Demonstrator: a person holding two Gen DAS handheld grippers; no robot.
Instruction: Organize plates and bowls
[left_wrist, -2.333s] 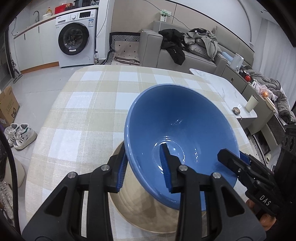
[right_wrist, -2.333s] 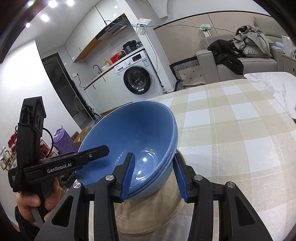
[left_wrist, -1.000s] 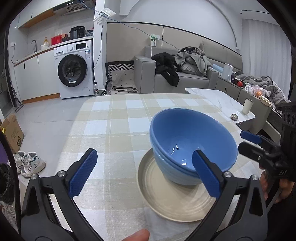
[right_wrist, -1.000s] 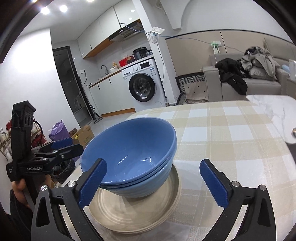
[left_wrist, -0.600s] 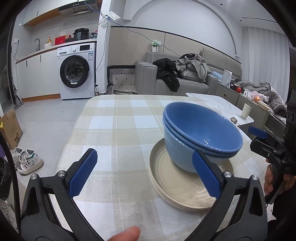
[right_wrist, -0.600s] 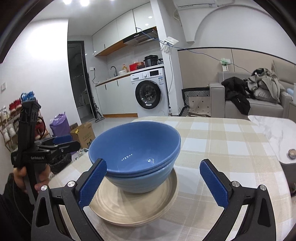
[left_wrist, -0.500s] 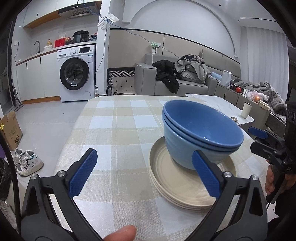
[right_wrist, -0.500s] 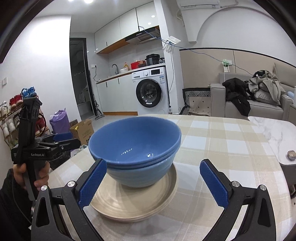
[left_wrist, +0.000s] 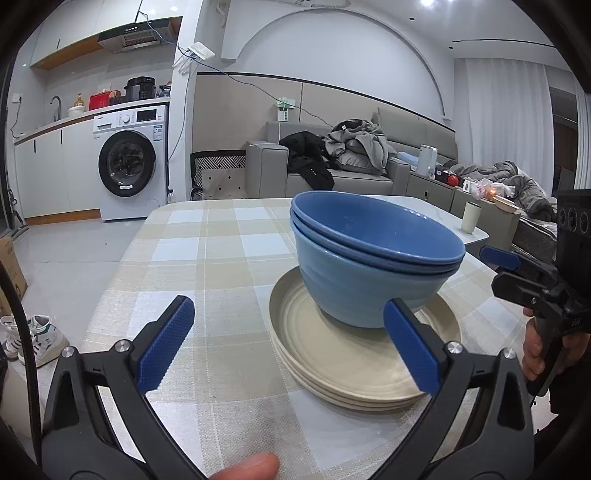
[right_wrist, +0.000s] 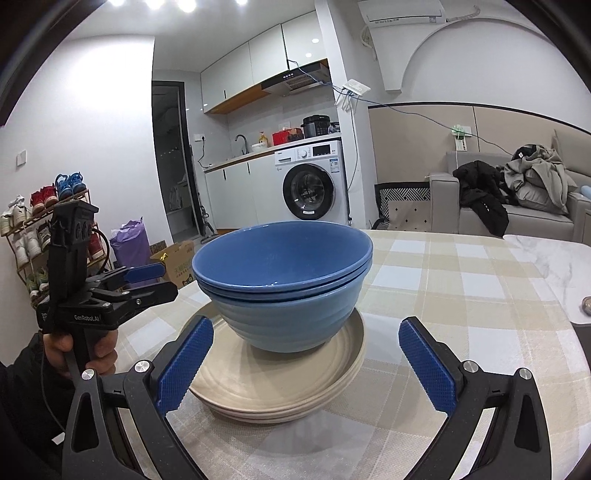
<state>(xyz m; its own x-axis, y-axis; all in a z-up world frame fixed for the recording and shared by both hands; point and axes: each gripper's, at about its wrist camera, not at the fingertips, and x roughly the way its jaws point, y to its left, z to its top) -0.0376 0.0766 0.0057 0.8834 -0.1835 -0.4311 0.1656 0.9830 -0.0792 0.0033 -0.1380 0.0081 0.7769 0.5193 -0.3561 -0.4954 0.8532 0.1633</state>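
Resting on a stack of round cream plates (left_wrist: 354, 365) on the beige checked tablecloth (left_wrist: 207, 258), two nested glossy blue bowls (left_wrist: 369, 258) sit upright. Both the left gripper (left_wrist: 288, 343) and right gripper (right_wrist: 304, 367) hover nearby with jaws spread wide, holding nothing.

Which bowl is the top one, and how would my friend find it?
Find the checkered table, then the stack of beige plates on it. Two blue bowls sit on the plates, one nested inside the other. The top bowl is the inner, darker blue one, whose rim sits just above the paler bowl.
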